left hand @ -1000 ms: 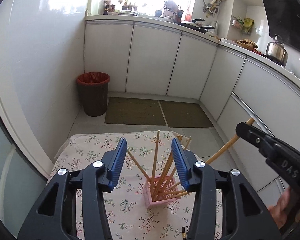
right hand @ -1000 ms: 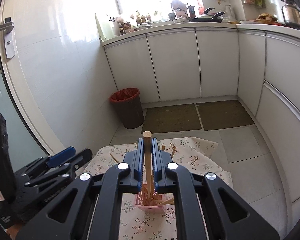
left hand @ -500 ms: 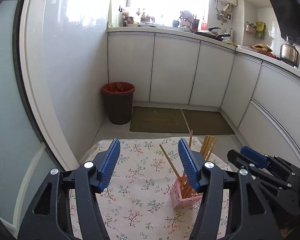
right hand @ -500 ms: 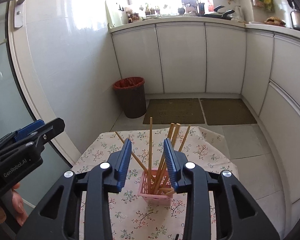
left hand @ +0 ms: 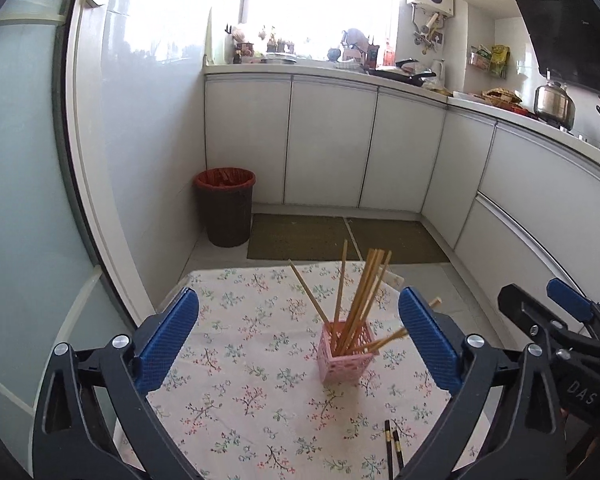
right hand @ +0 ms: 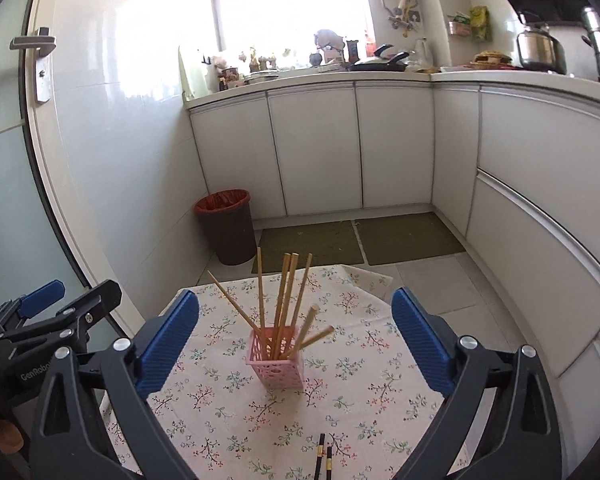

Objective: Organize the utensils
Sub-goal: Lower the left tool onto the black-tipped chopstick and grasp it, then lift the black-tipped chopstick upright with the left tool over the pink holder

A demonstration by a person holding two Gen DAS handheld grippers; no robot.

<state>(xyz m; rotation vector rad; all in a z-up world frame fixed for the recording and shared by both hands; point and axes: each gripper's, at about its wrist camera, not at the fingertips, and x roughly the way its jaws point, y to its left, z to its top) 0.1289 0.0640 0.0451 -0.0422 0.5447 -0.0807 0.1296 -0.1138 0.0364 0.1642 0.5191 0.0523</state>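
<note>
Two green mats (left hand: 346, 236) on tile floor — floral tablecloth (left hand: 260, 380), white cabinets (left hand: 328, 140)

We see our left gripper (left hand: 298, 336) and right gripper (right hand: 296, 336) built alike: black plastic frames with triangular cut-outs, silver screw heads at the joints, and fingers (left hand: 168, 340) faced with ribbed blue pads. White lettering marks their bodies, "DAS" on the right one and "GenRobo" on the left.

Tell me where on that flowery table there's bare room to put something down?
Free: the tablecloth left of the pink holder, and the far strip behind it. Crowded: the near edge, where two black chopsticks lie, and above the holder, where wooden chopsticks fan out.
</note>
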